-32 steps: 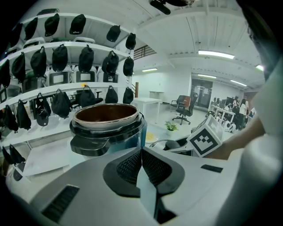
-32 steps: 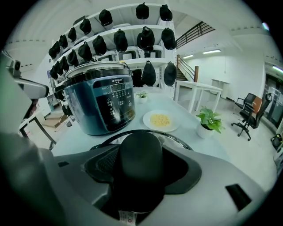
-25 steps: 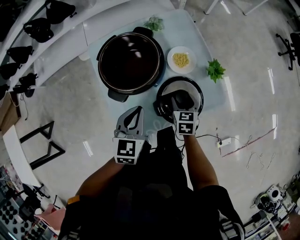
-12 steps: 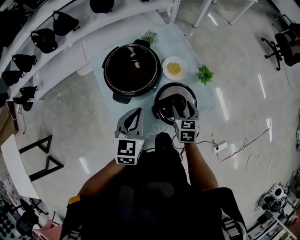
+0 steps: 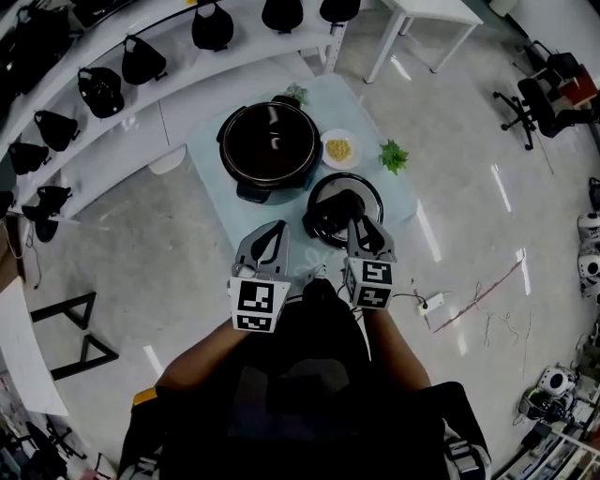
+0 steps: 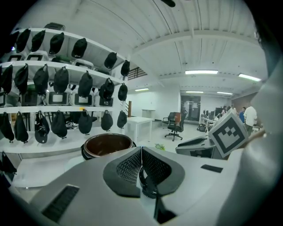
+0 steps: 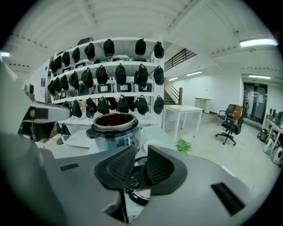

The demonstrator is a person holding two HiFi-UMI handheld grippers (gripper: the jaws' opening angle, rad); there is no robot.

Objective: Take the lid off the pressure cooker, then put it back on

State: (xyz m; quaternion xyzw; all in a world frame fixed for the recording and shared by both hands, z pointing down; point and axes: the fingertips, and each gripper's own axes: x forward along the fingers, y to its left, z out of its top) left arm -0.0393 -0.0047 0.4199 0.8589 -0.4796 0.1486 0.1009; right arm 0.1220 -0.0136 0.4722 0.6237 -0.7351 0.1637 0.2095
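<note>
Right hand-held gripper (image 5: 356, 223), its jaws just closed in, pinches the lid (image 5: 367, 187) at 4 o'clock from the open cooker (image 5: 272, 141) on the desk (image 5: 204, 152); left hand-held gripper (image 5: 272, 231) pressed together, empty.

Glossy grey floor (image 5: 487, 216); curved white shelves (image 5: 187, 98); white table (image 5: 422, 11).

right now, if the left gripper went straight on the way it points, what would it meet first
Probably the open pressure cooker pot, ahead and slightly left of its line, though depth is unclear.
</note>
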